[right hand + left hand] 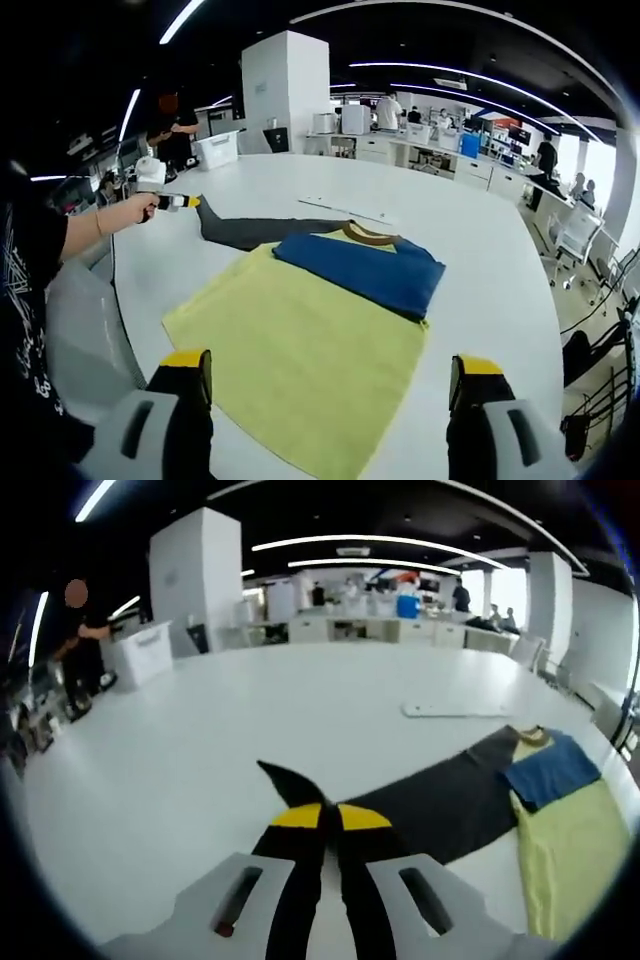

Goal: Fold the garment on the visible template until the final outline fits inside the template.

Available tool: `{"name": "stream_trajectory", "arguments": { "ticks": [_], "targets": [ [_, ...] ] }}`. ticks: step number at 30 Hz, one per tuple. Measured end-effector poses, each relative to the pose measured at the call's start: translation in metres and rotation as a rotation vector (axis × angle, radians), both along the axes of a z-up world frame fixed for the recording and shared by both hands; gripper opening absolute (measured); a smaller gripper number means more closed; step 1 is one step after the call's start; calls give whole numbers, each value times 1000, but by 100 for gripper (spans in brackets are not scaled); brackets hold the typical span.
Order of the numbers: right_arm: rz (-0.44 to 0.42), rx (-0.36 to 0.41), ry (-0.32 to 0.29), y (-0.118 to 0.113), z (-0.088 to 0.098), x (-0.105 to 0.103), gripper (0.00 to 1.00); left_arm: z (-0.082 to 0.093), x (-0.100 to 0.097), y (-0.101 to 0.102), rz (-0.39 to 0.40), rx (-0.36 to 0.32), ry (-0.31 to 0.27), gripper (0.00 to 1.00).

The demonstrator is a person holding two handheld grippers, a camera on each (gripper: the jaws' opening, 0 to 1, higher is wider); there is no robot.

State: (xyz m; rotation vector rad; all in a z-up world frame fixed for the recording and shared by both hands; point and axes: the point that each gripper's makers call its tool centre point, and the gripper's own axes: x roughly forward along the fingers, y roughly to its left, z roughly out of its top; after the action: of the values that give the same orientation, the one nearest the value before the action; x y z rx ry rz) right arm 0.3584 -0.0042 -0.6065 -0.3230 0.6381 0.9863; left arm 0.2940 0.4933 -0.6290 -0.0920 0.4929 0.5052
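we can't really make out any template, left gripper (330, 815) pinching the dark sleeve (440, 800), right gripper (330, 385) spread wide over the shirt (310, 350)

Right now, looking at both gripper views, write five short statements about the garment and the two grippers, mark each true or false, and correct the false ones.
1. The left gripper is shut on the dark sleeve. True.
2. The right gripper is shut on the yellow body of the garment. False: its jaws stand wide apart, holding nothing.
3. The blue panel lies across the garment's upper part, below the brown collar. True.
4. The garment hangs in the air, clear of the white table. False: it lies spread flat on the table.
5. The dark sleeve is folded over the blue panel. False: it stretches out sideways, away from the body.
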Motion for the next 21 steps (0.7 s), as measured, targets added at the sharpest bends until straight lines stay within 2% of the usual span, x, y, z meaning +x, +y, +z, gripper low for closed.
{"name": "stream_trajectory", "arguments": {
  "ticks": [10, 21],
  "targets": [
    [3, 4, 2, -3, -1, -1, 99, 22, 43, -37, -117, 36, -44, 1],
    [-2, 11, 16, -7, -6, -6, 99, 35, 75, -76, -193, 10, -87, 1]
  ]
}}
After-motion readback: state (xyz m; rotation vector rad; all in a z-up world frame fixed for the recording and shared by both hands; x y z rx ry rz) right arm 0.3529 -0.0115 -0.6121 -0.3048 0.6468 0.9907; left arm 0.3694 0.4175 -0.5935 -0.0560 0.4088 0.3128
